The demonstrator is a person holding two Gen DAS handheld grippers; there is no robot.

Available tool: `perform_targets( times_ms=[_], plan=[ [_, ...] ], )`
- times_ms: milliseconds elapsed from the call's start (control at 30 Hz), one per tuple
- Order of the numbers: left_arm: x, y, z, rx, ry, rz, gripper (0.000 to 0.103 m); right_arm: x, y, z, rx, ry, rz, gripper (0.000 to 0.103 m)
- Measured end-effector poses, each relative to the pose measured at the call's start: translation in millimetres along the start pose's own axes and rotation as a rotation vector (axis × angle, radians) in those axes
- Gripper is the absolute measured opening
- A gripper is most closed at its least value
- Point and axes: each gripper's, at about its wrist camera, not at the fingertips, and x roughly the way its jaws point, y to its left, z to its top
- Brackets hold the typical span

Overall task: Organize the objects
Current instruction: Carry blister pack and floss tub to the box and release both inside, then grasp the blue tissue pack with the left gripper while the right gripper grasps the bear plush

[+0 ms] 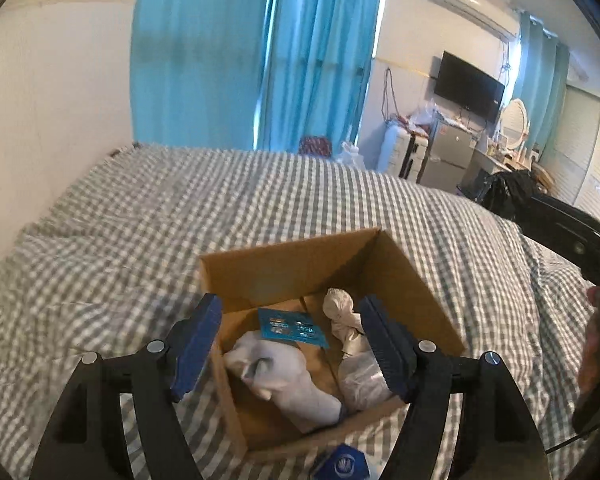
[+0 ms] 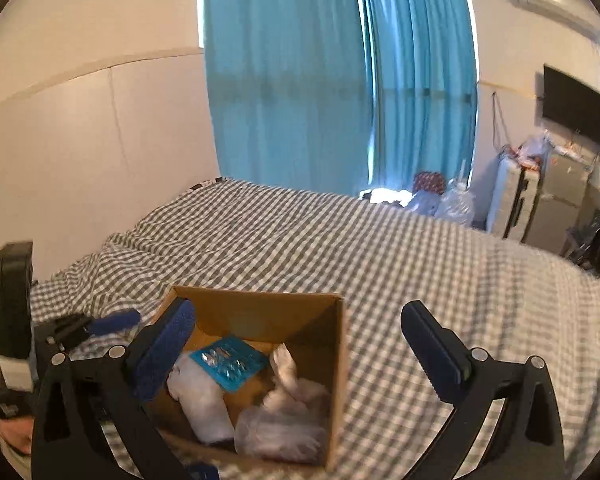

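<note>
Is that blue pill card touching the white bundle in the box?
Touching: the left wrist view shows the blue pill card overlapped by the white bundle.

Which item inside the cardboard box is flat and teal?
The blister pack, lying flat on the cardboard box floor toward its far wall. The other contents are pale bundles: a white cloth roll, a knotted white rag and a clear bag.
</note>
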Motion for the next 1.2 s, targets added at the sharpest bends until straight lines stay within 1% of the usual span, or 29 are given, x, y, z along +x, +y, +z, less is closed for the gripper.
perform_targets(
  times_ms=[67,100,133,200,333,400,500,567,600,667,767,867,967,1067,1200],
  plan=[
    [-23.0,-2.1,-0.1,0.001,-0.032,0.008,0.096,-27.0,6.2,4.4,-0.032,-0.013,-0.023,0.103],
    [-36.0,-5.6,-1.4,-0.001,-0.052,0.011,0.097,-41.7,9.9,6.9,-0.047,-0.022,-0.035,0.103],
    [-50.7,-8.0,-2.4,-0.004,-0.073,0.010,0.098,-58.5,14.2,8.5,-0.061,-0.033,-0.048,0.103],
    [-69.5,-9.5,-4.8,-0.008,-0.086,0.018,0.098,-84.2,19.5,10.2,-0.079,-0.040,-0.067,0.103],
    [-104.3,-16.4,-17.5,0.005,-0.107,0.068,0.099,-132.8,36.0,1.0,-0.101,-0.057,-0.093,0.103],
    [-113.7,-17.6,-25.1,0.016,-0.111,0.072,0.103,-149.5,43.2,-6.2,-0.113,-0.057,-0.096,0.103],
    [-125.7,-19.0,-42.5,0.034,-0.116,0.067,0.103,-162.7,47.7,-22.0,-0.132,-0.038,-0.096,0.103],
    [-127.1,-18.8,-53.8,0.028,-0.108,0.071,0.103,-169.2,52.6,-36.1,-0.135,-0.024,-0.091,0.103],
    [-126.8,-17.6,-59.1,0.025,-0.103,0.069,0.103,-170.6,56.4,-50.2,-0.132,-0.008,-0.084,0.103],
    [-121.2,-15.1,-73.6,0.019,-0.090,0.084,0.103,-166.4,59.5,-65.8,-0.122,0.021,-0.069,0.103],
    [-107.9,-11.1,-92.0,0.017,-0.067,0.106,0.103,-149.2,62.7,-94.0,-0.099,0.082,-0.051,0.103],
    [-92.4,-5.5,-109.2,0.024,-0.027,0.135,0.103,-124.5,66.1,-120.2,-0.085,0.153,-0.032,0.103],
    [-79.5,0.9,-121.7,0.018,-0.002,0.163,0.103,-103.9,73.6,-137.2,-0.108,0.201,-0.021,0.103],
    [-66.9,6.0,-131.4,0.011,0.025,0.175,0.103,-78.1,81.2,-155.8,-0.127,0.266,0.003,0.102],
    [-49.5,7.8,-144.9,0.017,0.066,0.182,0.103,-54.2,86.8,-174.8,-0.134,0.325,0.028,0.096]
  ],
)
